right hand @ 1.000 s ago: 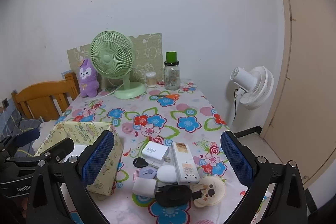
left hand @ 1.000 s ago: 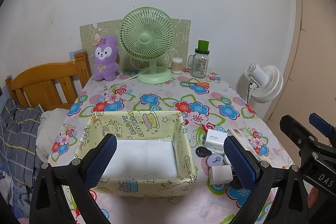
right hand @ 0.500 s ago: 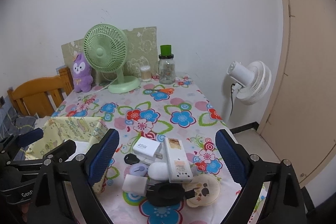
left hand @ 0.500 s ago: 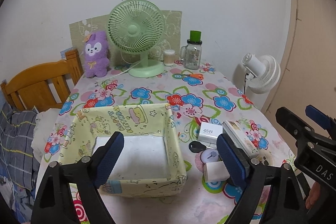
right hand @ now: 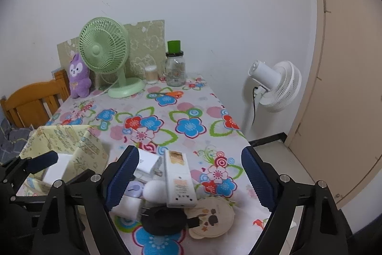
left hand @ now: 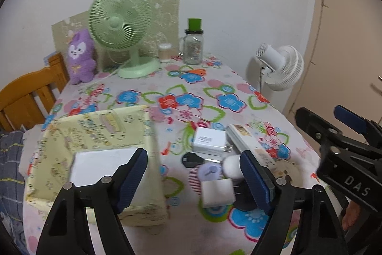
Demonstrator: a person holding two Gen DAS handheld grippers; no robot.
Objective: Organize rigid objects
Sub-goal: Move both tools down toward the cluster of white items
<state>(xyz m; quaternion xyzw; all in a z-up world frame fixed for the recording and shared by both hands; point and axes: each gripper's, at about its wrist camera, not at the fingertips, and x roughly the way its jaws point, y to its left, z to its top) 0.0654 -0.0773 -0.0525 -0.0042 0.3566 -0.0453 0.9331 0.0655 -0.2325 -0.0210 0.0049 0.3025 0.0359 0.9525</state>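
Note:
A pale yellow fabric box (left hand: 100, 135) with a white floor stands on the floral table, also in the right wrist view (right hand: 69, 142). Right of it lies a cluster of small objects: a white charger (left hand: 209, 139), a long white remote (right hand: 177, 179), a black key fob (left hand: 192, 159), a lilac disc (left hand: 209, 171), a white cube plug (left hand: 217, 191), a white oval (right hand: 152, 190), a black round object (right hand: 164, 219) and a beige bear-shaped item (right hand: 211, 219). My left gripper (left hand: 193, 179) is open above the box's right wall and the cluster. My right gripper (right hand: 188, 179) is open over the cluster.
At the table's far end stand a green desk fan (left hand: 123, 28), a purple plush (left hand: 80, 56), a glass jar with a green lid (left hand: 193, 44) and a small cotton-swab tub (left hand: 164, 53). A wooden chair (left hand: 26, 97) is at the left, a white floor fan (right hand: 274, 85) beyond the right edge.
Both grippers have moved forward and lower toward the table. The left view has swung right, from over the box toward the cluster. Both stay open.

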